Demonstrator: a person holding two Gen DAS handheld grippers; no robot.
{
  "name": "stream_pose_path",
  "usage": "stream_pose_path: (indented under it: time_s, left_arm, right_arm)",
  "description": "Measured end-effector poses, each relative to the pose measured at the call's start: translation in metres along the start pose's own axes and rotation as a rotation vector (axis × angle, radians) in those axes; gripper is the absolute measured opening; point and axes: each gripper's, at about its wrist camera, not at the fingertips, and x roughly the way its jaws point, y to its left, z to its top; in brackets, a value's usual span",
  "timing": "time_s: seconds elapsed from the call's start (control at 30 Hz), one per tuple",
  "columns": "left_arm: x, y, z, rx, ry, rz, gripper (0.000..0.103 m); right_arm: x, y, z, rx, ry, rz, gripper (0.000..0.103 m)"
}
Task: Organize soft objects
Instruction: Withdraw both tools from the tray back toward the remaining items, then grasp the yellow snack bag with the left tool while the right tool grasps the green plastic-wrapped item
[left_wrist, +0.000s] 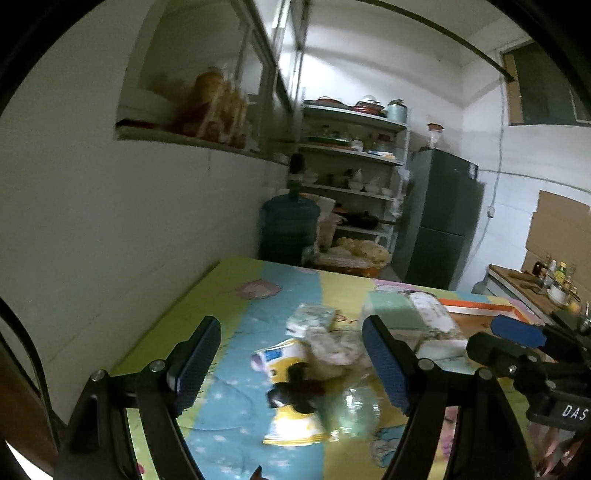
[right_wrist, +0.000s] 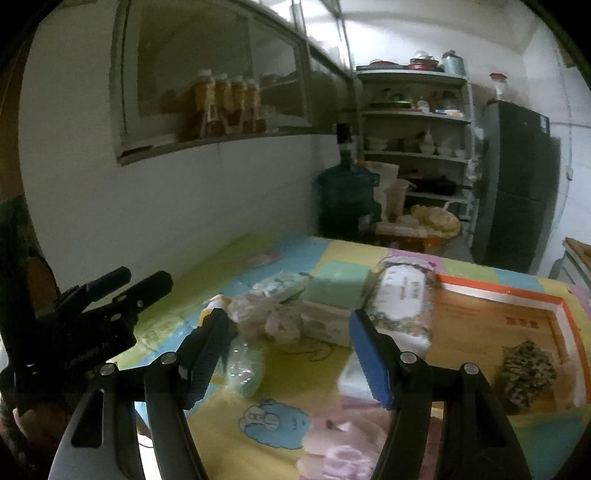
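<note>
Soft items lie in a heap on the cartoon-print tablecloth (left_wrist: 229, 295): a yellow-and-white packet (left_wrist: 291, 417), a crumpled plastic bag (left_wrist: 332, 350), a pale green pouch (left_wrist: 352, 408), a tissue pack (left_wrist: 314, 317), a green block (left_wrist: 393, 308) and a floral wipes pack (left_wrist: 436, 314). My left gripper (left_wrist: 291, 365) hovers open over the heap, holding nothing. In the right wrist view my right gripper (right_wrist: 288, 362) is also open and empty, above the bag (right_wrist: 266, 314), the green block (right_wrist: 338, 286) and the floral pack (right_wrist: 404, 295). My left gripper (right_wrist: 142, 278) shows at the left there.
An orange-rimmed cardboard tray (right_wrist: 480, 288) on the table's right holds a dark speckled soft thing (right_wrist: 528, 369). A white wall (left_wrist: 110, 221) runs along the table's left edge. Behind the table stand a water jug (left_wrist: 290, 229), shelves (left_wrist: 354, 184) and a dark fridge (left_wrist: 439, 221).
</note>
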Motion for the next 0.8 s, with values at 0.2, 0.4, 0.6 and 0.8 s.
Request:
stream_pose_path:
  time_s: [0.2,0.4,0.6,0.8]
  left_arm:
    - [0.006,0.020,-0.009,-0.016,0.021,0.033,0.079]
    - [0.013,0.042,-0.021,-0.057,0.050,0.046,0.079]
    - [0.028,0.055,-0.033,-0.085,0.091,0.035,0.079]
    - [0.036,0.055,-0.043,-0.084,0.121,0.012,0.079]
  right_arm:
    - [0.020,0.013,-0.003,-0.013,0.030,0.021,0.069]
    - [0.039,0.022,-0.007,-0.033,0.062,0.029,0.069]
    - [0.065,0.031,-0.014,-0.045,0.115,0.048,0.069]
    - [0.085,0.033,-0.025,-0.030,0.166,0.059,0.069]
